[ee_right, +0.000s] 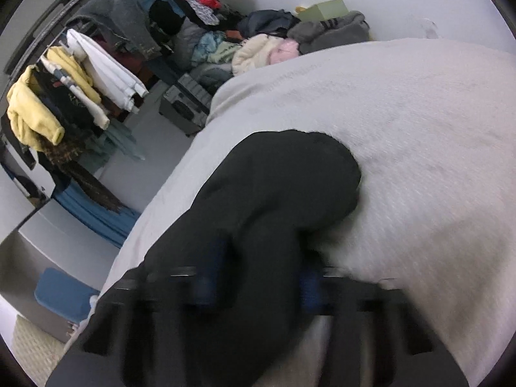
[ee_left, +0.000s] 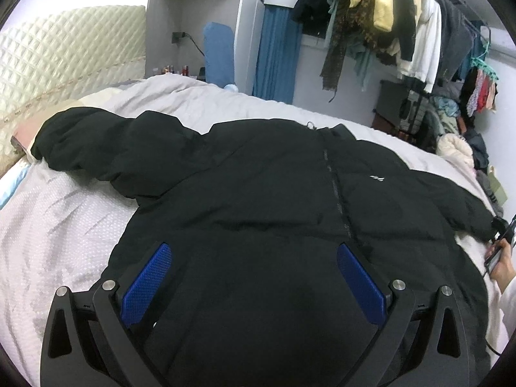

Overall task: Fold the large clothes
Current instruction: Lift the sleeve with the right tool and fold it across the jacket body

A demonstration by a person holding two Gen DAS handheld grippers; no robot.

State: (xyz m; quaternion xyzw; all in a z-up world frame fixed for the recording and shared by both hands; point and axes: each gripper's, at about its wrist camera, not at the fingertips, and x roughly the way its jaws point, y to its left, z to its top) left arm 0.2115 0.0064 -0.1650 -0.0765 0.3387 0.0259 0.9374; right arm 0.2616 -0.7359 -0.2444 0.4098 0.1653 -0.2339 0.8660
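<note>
The black puffer jacket (ee_left: 258, 193) lies front up on the bed (ee_left: 64, 225), zip closed and both sleeves spread sideways, a flat starting shape that suits folding. Its hem sits nearest the left claw (ee_left: 254, 290), whose 2 blue pads stand wide apart over the lower body of the jacket, gripping nothing; it seems placed there to pin or take the hem. The right sleeve (ee_right: 280, 187) runs out over the grey bedcover, cuff away from the camera. The right claw (ee_right: 258, 283) straddles that sleeve with the fabric between its blue pads; the view is smeared by motion, so the pads probably pinch the sleeve, though I cannot tell for sure. Taking the sleeve there would let it swing across the chest. A clothes rail (ee_left: 403, 32) stands beyond the bed.
</note>
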